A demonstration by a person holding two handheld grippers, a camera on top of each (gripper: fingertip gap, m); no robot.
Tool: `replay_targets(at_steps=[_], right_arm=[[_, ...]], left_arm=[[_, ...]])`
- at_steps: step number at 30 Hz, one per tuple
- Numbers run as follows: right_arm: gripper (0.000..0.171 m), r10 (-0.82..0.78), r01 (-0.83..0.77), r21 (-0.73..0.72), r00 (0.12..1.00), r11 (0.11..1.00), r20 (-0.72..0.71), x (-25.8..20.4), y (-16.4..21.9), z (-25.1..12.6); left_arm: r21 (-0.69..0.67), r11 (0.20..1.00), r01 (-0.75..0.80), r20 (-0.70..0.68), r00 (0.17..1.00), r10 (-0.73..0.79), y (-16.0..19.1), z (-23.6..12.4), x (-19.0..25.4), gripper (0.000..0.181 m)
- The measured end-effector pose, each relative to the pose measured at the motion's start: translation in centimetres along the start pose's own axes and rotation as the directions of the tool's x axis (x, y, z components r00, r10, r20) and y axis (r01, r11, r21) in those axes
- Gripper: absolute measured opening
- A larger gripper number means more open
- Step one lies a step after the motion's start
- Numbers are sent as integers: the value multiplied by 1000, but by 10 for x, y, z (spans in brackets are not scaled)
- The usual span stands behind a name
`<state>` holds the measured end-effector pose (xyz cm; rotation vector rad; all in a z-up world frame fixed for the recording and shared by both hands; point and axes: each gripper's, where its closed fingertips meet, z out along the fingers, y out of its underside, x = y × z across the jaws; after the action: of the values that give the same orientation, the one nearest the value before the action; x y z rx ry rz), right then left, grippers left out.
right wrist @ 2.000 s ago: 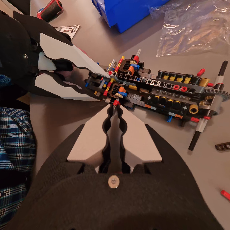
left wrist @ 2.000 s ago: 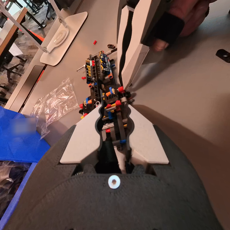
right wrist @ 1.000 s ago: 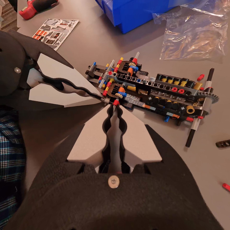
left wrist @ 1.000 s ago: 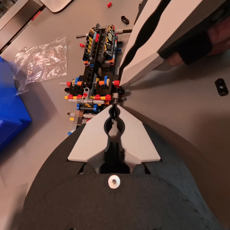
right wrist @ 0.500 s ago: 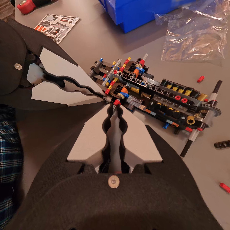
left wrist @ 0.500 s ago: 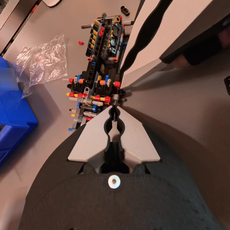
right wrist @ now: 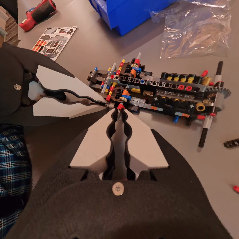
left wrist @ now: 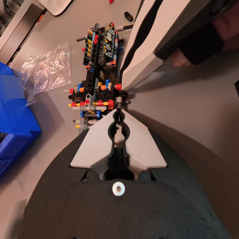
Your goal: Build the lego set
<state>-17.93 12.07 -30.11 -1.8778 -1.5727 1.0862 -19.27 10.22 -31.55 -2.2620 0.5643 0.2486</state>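
Jaws of both grippers pinch the lego model's (right wrist: 148, 90) corner.

Right wrist view: lego model (right wrist: 155, 90) on the table (right wrist: 90, 49), lengthways left to right. Bin (right wrist: 129, 16) and plastic bag (right wrist: 196, 31) behind it; sticker sheet (right wrist: 54, 41) behind-left; loose beam (right wrist: 231, 143) and pin (right wrist: 236, 189) to its right

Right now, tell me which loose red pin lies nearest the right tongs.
The red pin at the table's right edge, beside the right tongs; the other lies beyond the model.
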Motion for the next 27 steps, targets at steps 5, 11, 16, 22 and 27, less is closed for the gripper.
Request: replay_targets(at_steps=[5,11,16,22,27], right_arm=[[10,-75,74,-14,995,997,-70,0,2,3],[10,-64,63,-28,997,998,-38,-1,3,4],[9,-26,26,-42,1000,999,10,-1,2,6],[9,-20,21,-44,1000,999,18,-1,1,8],[9,-27,27,-28,1000,999,3,-1,0,7]], left_arm=[[6,1000,-14,-5,1000,14,1,1,2,0],[23,1000,-5,-13,1000,5,1,1,2,0],[32,999,-7,-10,1000,7,0,2,1,0],[30,999,-13,-4,1000,13,0,3,-2,0],[36,999,-2,-18,1000,3,1,3,-2,0]])
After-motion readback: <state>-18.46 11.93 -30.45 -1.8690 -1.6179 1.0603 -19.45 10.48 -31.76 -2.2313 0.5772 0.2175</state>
